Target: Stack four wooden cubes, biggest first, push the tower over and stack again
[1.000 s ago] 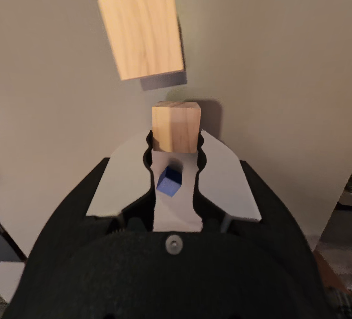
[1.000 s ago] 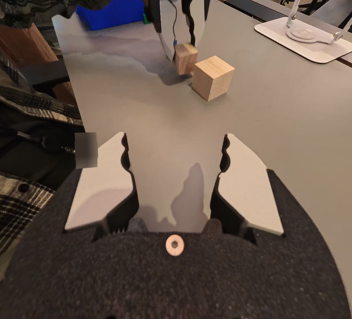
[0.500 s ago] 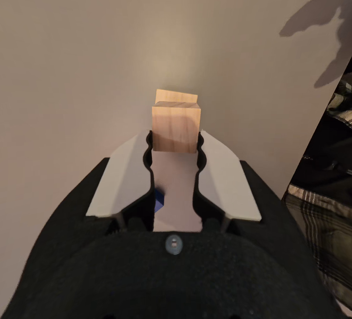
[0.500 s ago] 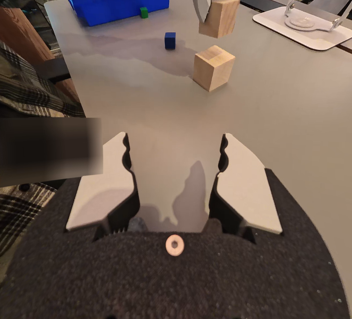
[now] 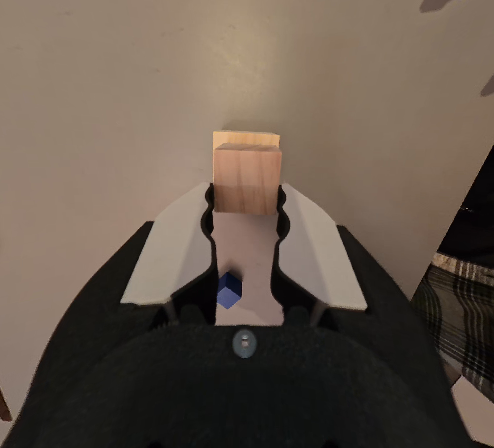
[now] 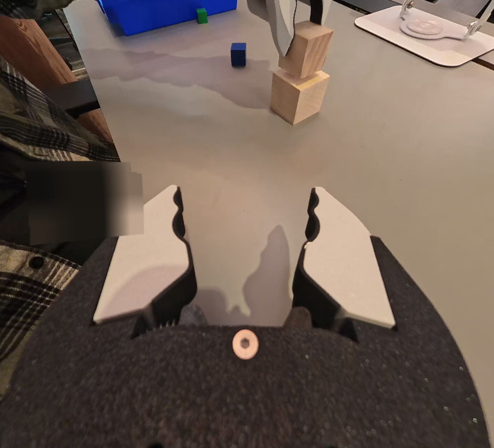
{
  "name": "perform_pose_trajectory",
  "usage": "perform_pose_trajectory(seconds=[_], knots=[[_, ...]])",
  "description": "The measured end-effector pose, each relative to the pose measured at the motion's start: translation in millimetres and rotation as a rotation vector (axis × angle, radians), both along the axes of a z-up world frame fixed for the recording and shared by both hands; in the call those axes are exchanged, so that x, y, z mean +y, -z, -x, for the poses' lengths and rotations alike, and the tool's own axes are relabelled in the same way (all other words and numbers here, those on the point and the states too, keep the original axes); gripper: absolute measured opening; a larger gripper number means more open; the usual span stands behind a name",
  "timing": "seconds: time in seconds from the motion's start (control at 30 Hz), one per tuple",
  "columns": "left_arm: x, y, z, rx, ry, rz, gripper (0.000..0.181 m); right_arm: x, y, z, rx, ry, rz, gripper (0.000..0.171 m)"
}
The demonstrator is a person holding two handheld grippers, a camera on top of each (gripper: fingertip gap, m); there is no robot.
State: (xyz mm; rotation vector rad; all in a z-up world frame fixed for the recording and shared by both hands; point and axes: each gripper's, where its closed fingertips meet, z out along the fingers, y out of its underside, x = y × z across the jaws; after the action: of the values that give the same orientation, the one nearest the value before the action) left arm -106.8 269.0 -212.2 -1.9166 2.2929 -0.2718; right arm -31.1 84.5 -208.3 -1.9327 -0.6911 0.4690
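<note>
Left gripper (image 6: 303,34) clamps the second cube (image 6: 306,51), carried since a second ago from table level onto the biggest cube (image 6: 298,96), apparently touching, slightly skewed. Right gripper (image 6: 246,210) wide open, empty. Blue cube (image 6: 238,54) at nine o'clock of the stack: next

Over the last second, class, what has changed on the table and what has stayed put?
The left gripper, shut on the smaller cube, lifted it from beside the big cube and lowered it onto that cube's top. Unchanged: big cube, blue cube, green cube, and the open right gripper.
</note>
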Motion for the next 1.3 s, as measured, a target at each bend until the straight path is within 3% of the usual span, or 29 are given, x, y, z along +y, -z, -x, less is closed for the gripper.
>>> perform_pose_trajectory(seconds=[0.47, 0.77, 0.97, 1.3], knots=[[2, 6, -3, -0.029, 0.011, 0.013, 0.045, -1, 0, -1, 0.005, 0.002, 0.005, 0.089], [9, -7, 4, -0.082, -0.003, -0.016, 0.065, 0, -2, -2, 0.01, 0.008, 0.0, 0.092], [38, -30, 65, -0.099, 0.147, -0.147, 0.071, -4, -3, 2, 0.005, -0.017, -0.012, 0.092], [52, 17, 138, 0.004, 0.403, -0.193, 0.067, -1, -7, 16, 0.011, -0.057, -0.017, 0.092]])
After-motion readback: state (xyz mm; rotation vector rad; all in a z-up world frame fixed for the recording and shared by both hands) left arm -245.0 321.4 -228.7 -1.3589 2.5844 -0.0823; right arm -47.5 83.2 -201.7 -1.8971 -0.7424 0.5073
